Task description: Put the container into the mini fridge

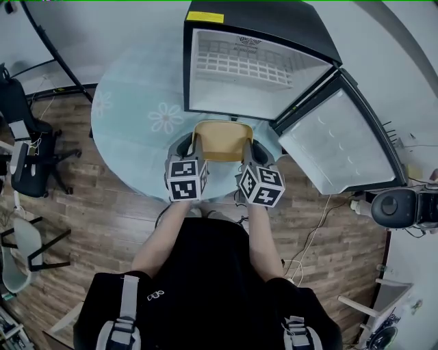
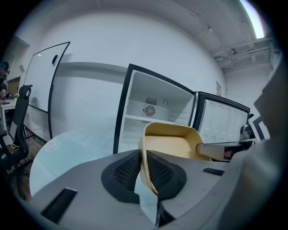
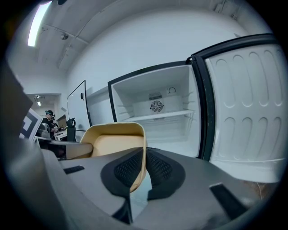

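Table (image 1: 130,137): round, pale top with flower prints; it carries the fridge.
Left gripper (image 2: 143,168): jaws nearly together, pads pinching the container's left wall.
Container (image 1: 222,141): tan, open-topped, empty; held in the air between the 2 grippers, just before the fridge opening, not yet inside.
Right gripper (image 3: 144,168): jaws nearly together, clamped on the right wall; 2 opposed grips probably keep the tub level.
Mini fridge (image 1: 253,68): black shell, white inside, 1 shelf, nothing stored.
Door (image 1: 339,140): swung wide to the right, likely to leave a straight path in.
Writing: yellow label (image 1: 205,17) on the fridge top, too small to read.
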`<state>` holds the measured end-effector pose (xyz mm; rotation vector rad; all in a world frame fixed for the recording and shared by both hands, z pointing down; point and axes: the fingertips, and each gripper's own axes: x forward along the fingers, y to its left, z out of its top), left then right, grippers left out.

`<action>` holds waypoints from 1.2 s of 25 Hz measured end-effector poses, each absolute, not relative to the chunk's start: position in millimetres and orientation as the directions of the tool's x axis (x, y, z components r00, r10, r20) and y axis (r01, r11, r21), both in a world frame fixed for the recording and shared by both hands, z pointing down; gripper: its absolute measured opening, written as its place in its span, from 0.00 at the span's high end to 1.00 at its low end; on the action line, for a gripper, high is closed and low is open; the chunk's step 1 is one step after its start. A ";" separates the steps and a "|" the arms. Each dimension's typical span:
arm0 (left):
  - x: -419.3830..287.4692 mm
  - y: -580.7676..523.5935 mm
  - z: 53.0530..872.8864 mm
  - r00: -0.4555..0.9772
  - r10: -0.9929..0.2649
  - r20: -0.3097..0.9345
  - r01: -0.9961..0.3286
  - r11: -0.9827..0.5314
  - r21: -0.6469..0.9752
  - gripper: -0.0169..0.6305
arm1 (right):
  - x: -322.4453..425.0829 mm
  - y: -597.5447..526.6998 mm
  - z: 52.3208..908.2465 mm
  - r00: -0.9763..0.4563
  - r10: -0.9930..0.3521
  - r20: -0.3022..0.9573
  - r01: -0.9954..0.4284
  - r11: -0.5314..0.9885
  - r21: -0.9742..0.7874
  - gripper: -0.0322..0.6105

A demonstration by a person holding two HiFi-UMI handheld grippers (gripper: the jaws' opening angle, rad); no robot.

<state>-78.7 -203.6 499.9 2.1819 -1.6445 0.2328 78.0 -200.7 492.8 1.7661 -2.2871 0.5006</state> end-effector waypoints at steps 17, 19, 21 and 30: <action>-43.9 -264.6 445.8 0.310 -0.899 0.308 -0.948 -0.266 0.177 0.95 | 112.2 -254.8 442.3 -0.254 -0.924 0.286 -0.965 0.225 -0.131 0.91; -41.1 -272.3 438.0 0.309 -0.904 0.297 -0.948 -0.267 0.174 0.95 | 115.0 -263.4 433.4 -0.254 -0.928 0.271 -0.966 0.228 -0.125 0.91; -38.7 -279.9 429.8 0.306 -0.908 0.285 -0.949 -0.266 0.171 0.95 | 117.4 -272.1 424.5 -0.254 -0.932 0.256 -0.966 0.231 -0.119 0.91; -37.9 -313.8 399.0 0.278 -0.928 0.249 -0.958 -0.247 0.148 0.95 | 118.2 -307.5 395.9 -0.269 -0.940 0.212 -0.962 0.251 -0.107 0.91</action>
